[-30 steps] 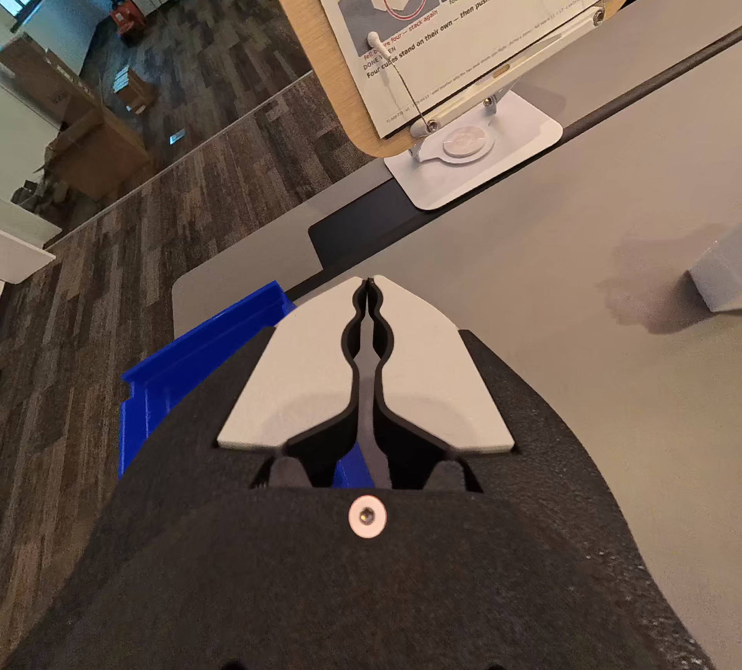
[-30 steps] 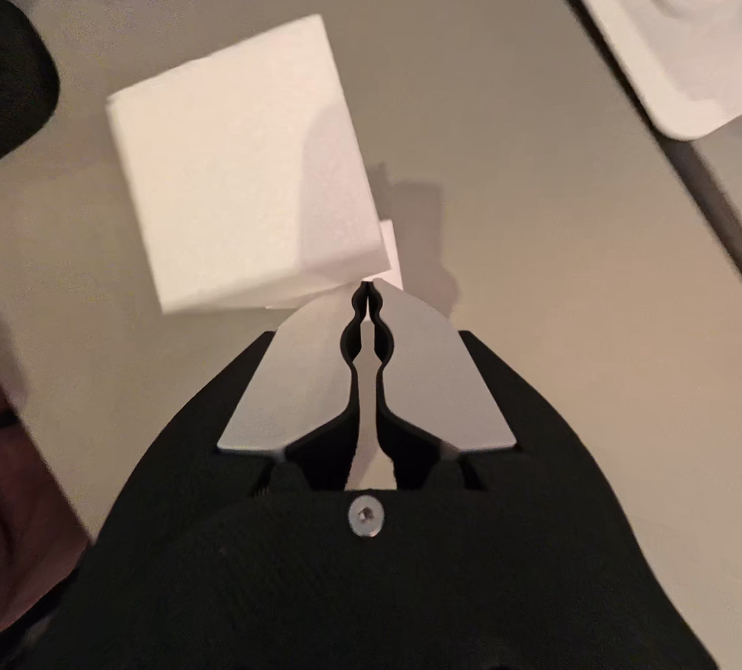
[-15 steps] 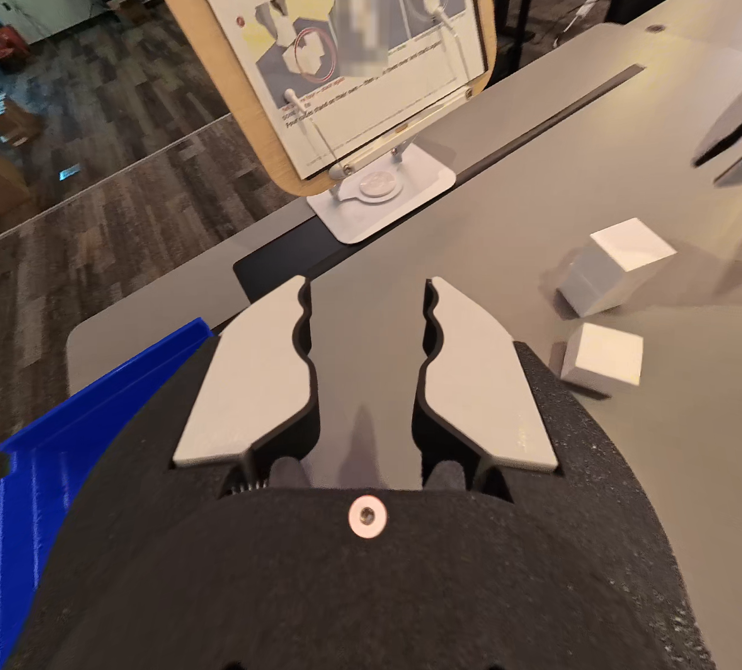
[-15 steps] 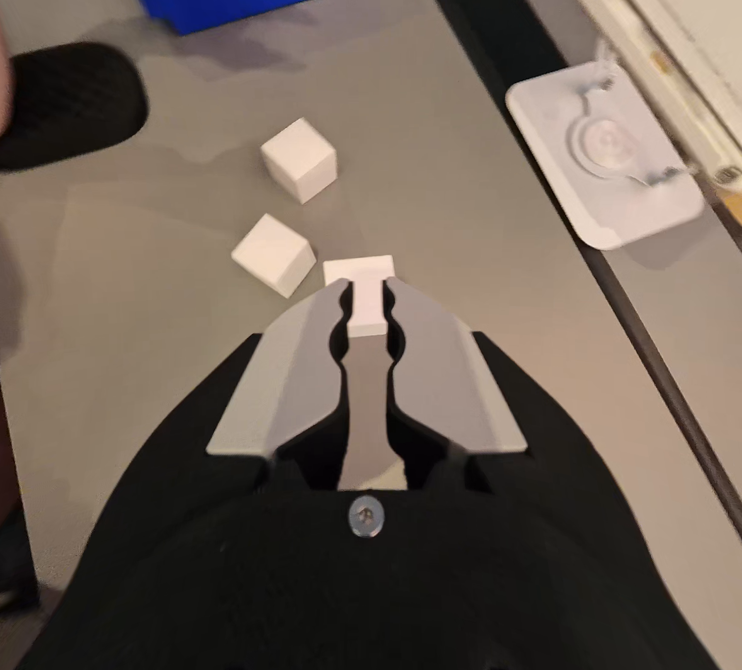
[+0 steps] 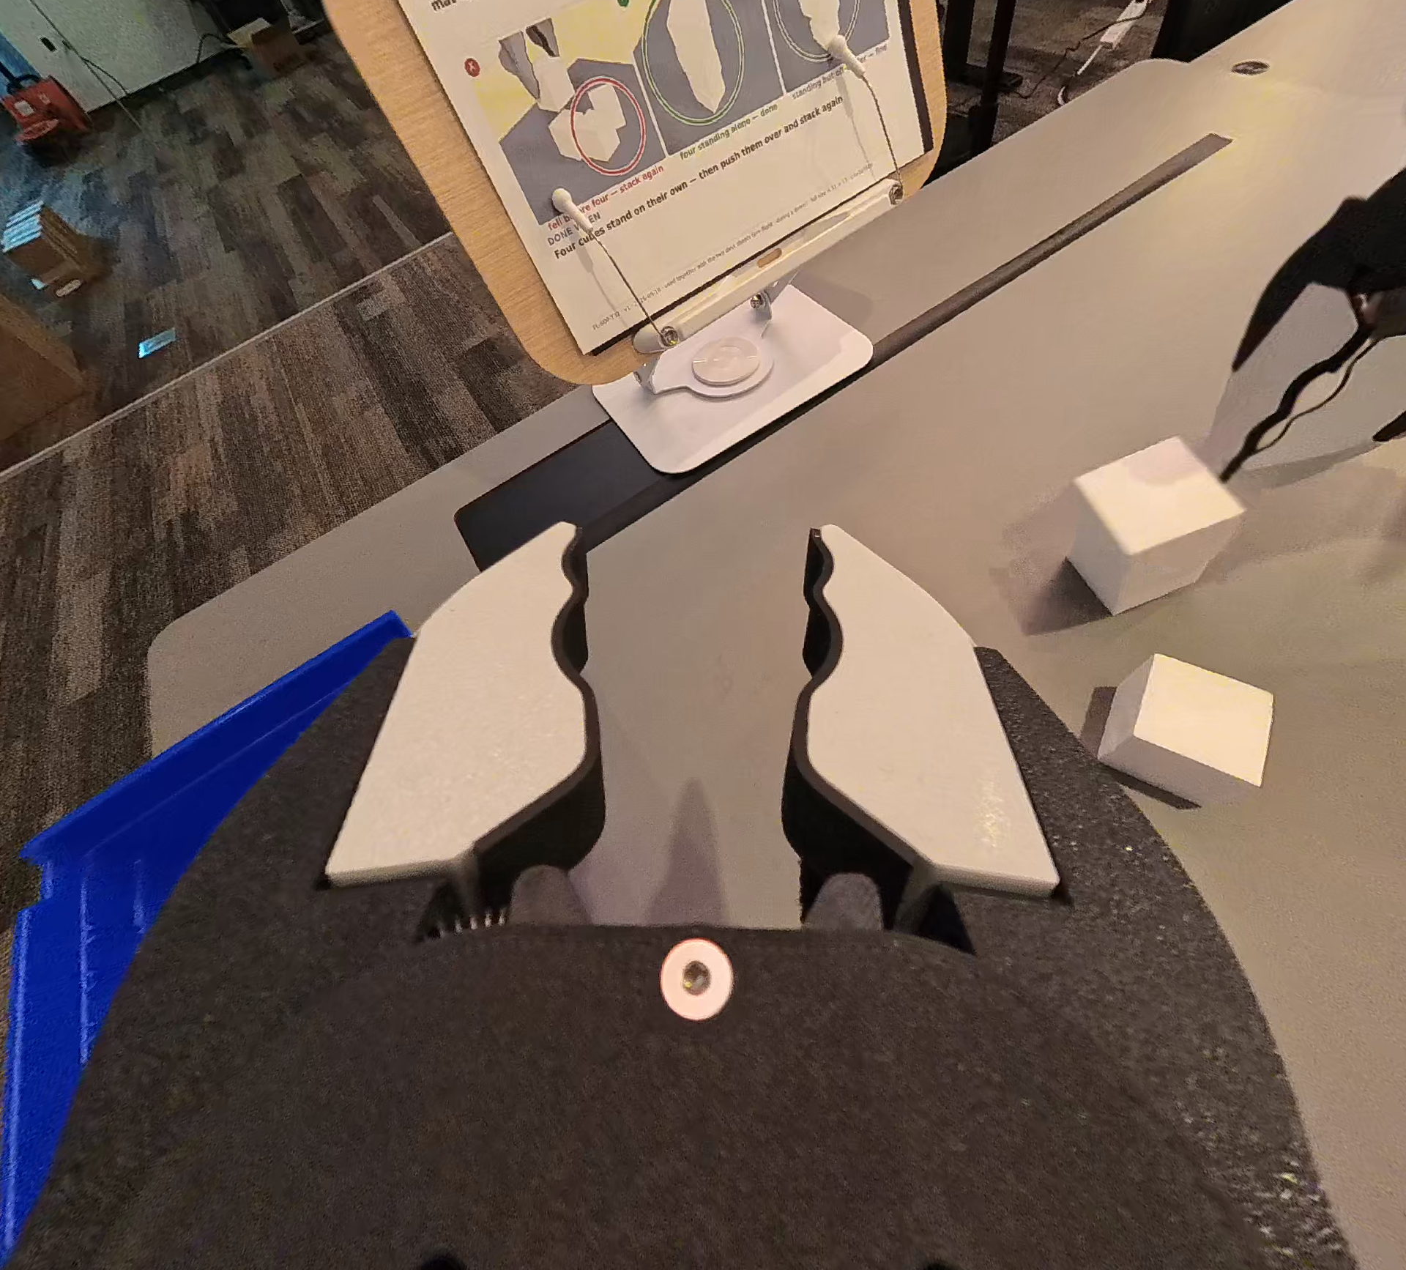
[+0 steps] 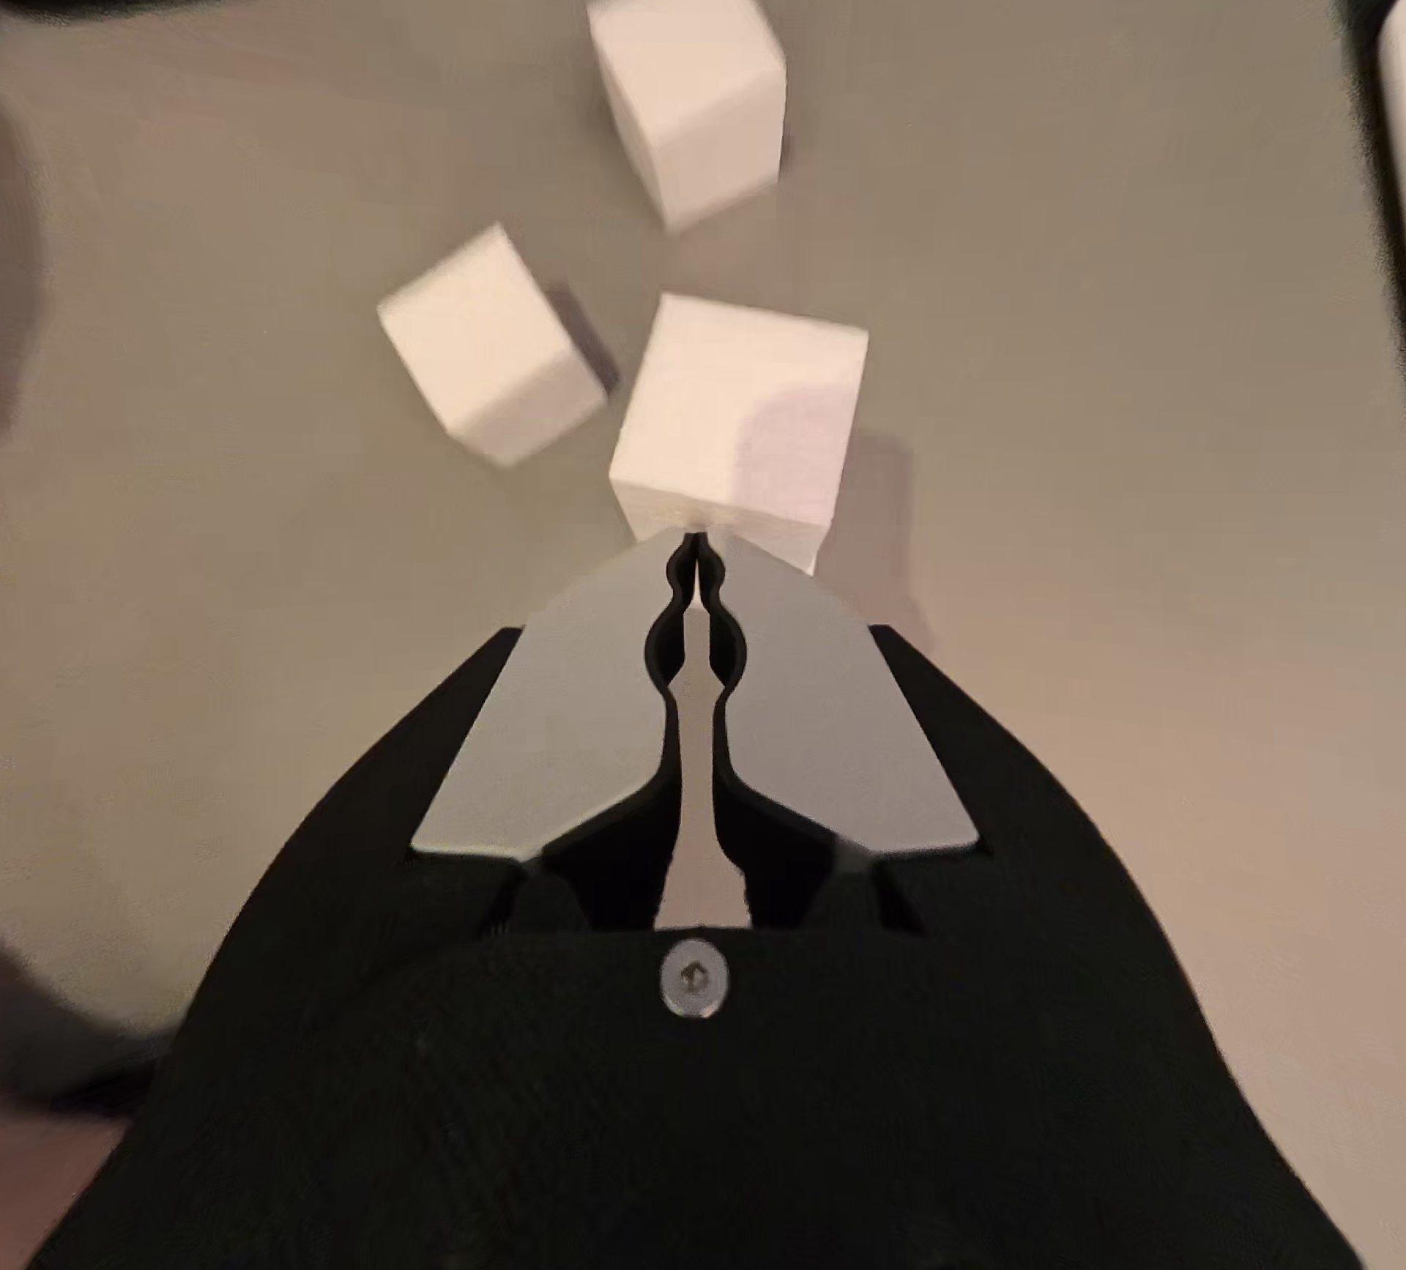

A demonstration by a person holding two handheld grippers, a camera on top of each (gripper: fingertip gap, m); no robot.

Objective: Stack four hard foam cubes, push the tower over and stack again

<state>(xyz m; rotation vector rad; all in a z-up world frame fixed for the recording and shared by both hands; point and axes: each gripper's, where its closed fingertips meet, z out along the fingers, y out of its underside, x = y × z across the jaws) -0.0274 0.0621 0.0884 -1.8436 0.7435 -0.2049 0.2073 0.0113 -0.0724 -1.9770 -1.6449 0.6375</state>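
We count three white foam cubes [image 6: 688, 81] [image 6: 487, 339] [image 6: 734, 408] lying apart on the grey tabletop [image 6: 1065, 320], none stacked. Our right gripper [image 6: 696, 539], jaws pressed together, touches the nearest cube; our left gripper [image 5: 692, 541] gapes wide near the tabletop's corner, beside one blue bin [image 5: 114, 876].

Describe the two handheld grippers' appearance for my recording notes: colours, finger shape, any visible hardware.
Both match: the left gripper and right gripper have black textured foam-like bodies, flat light-grey fingers with wavy black inner edges, and one silver screw centred below. No cables or sleeves visible.
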